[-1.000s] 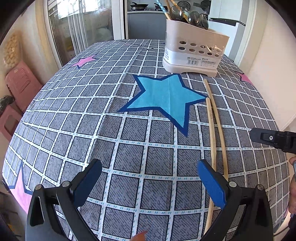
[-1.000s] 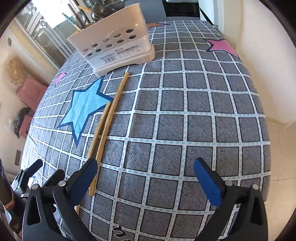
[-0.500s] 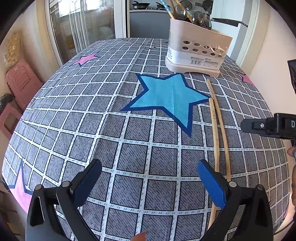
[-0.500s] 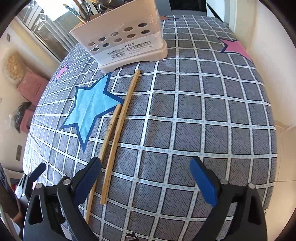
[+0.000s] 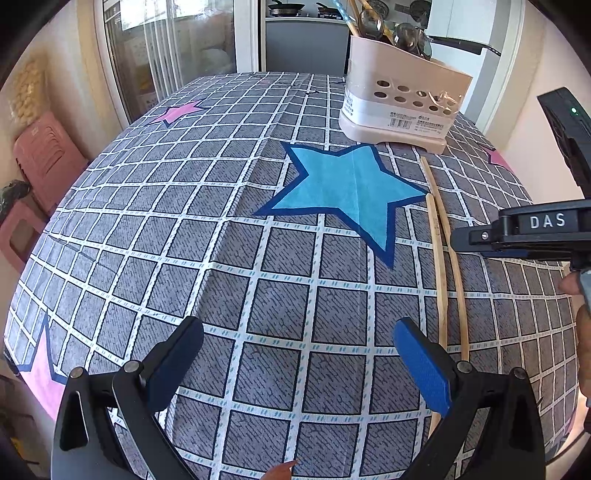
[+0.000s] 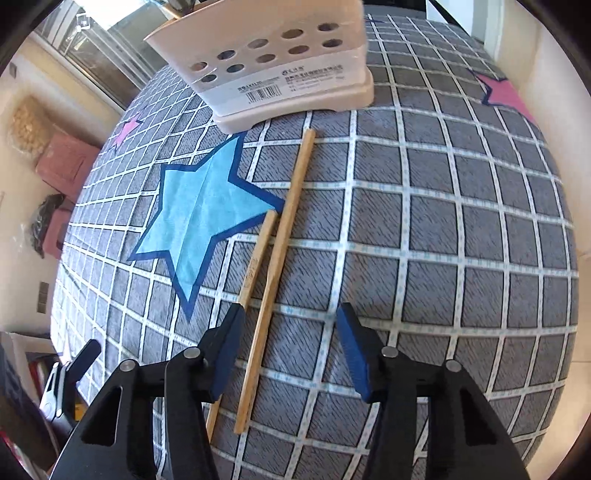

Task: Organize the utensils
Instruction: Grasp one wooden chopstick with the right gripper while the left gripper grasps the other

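Chopsticks (image 6: 275,254) partly hidden behind right claw (image 6: 288,350), spread.

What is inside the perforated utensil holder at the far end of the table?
Metal spoons or ladles and a couple of stick-like handles rise above the utensil holder. Their lower parts and whatever else it contains are hidden by its walls.

Two chopsticks (image 6: 275,280) are lying side by side on the table (image 6: 461,229), running from its near edge toward the utensil holder (image 6: 280,70), which is standing near the far edge, apparently holding spoons (image 5: 391,29).
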A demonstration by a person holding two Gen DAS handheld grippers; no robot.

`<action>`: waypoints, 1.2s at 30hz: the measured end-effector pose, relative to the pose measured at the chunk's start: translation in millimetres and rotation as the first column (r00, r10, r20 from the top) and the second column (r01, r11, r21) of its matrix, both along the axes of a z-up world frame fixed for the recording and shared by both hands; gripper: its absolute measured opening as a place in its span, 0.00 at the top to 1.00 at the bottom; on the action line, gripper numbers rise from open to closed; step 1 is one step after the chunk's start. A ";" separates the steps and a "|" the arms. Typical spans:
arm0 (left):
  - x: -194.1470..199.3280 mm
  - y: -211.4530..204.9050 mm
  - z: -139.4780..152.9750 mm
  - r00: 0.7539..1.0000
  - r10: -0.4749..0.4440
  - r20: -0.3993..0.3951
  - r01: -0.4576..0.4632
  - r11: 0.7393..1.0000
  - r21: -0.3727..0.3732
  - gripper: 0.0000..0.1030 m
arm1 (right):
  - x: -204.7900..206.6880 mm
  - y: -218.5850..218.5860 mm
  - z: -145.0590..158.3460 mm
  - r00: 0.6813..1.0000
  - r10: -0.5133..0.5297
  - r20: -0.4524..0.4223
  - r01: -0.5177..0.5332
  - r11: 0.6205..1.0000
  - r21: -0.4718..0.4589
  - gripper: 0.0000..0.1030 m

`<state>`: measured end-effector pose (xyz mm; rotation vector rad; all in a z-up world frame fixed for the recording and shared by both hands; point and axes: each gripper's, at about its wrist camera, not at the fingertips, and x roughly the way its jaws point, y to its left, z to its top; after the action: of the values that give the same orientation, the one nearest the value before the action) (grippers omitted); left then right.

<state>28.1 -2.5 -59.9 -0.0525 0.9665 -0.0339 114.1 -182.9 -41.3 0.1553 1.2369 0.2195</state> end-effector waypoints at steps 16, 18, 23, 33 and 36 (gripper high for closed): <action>1.3 -15.2 -1.9 0.998 -0.053 -0.020 0.053 0.999 0.011 0.00 | 11.0 20.0 -0.5 0.999 0.054 0.003 -0.053 0.991 -0.122 0.92; 2.6 -20.0 -1.7 0.997 -0.074 -0.026 0.074 0.997 0.006 0.00 | 9.5 12.2 -1.4 0.998 0.056 0.000 -0.056 0.994 -0.090 0.93; 13.1 -40.5 -4.3 0.987 -0.148 -0.056 0.149 0.989 0.007 0.00 | 3.0 -1.6 -0.6 0.998 0.062 0.014 -0.061 0.994 -0.091 0.94; 48.7 -72.5 -4.2 0.968 -0.218 -0.122 0.217 0.976 -0.020 0.04 | -5.8 -29.7 4.5 0.998 0.057 0.009 -0.056 0.994 -0.093 0.94; 51.9 -74.2 -2.0 0.969 -0.212 -0.125 0.209 0.977 -0.038 0.04 | -5.3 -31.4 5.1 0.997 0.083 -0.001 -0.083 0.994 -0.072 0.93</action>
<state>80.0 -76.7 -61.9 0.0257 1.0975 -0.2413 108.7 -214.4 -36.2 0.0412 1.2487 0.2464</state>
